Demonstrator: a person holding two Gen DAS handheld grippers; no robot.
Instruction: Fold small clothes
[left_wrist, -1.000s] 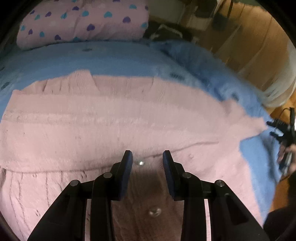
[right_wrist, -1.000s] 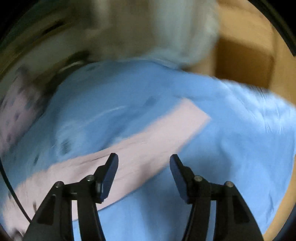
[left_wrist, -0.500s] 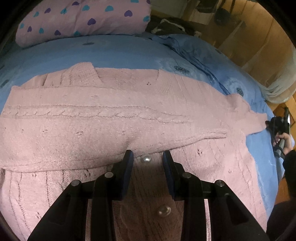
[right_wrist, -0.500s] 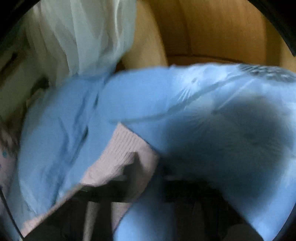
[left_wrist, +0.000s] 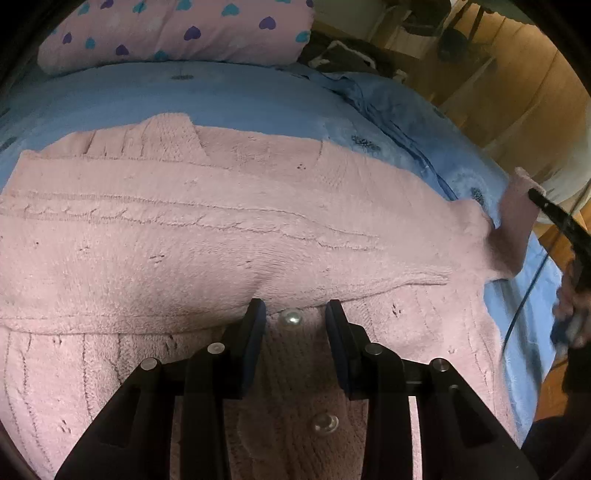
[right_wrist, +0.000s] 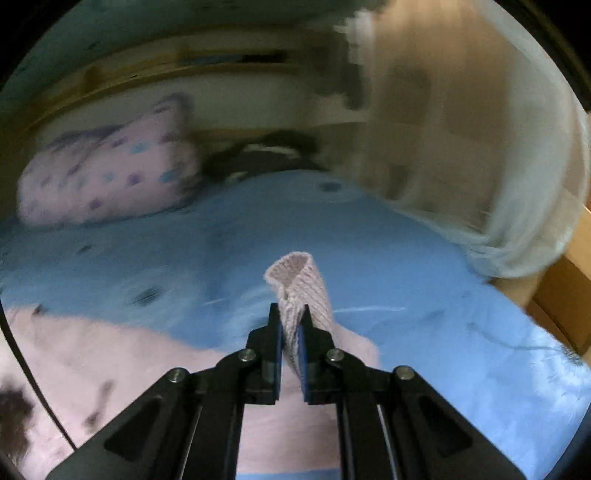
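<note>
**Pink cardigan spread wide, one cuff lifted off the bed**

Your pink knit cardigan lies flat on the blue bedspread, its long axis running left to right across the left wrist view. One sleeve is folded across the body as a broad band; the other sleeve reaches to the right, its end raised off the cover. The knit is fuzzy, with cable ridges, small eyelet holes and round pearly buttons down the front placket.

Your left gripper sits low over the placket, its fingers slightly apart on either side of a button, pressing on no fabric that can be seen. Your right gripper has its fingers pinched on the ribbed cuff, which stands upright between the blue pads and curls open into a tube at its tip. In the left wrist view the same gripper shows at the far right edge, beside the lifted sleeve.

A pink pillow dotted with purple and teal hearts lies at the head of the bed. The right wrist view is blurred.
</note>
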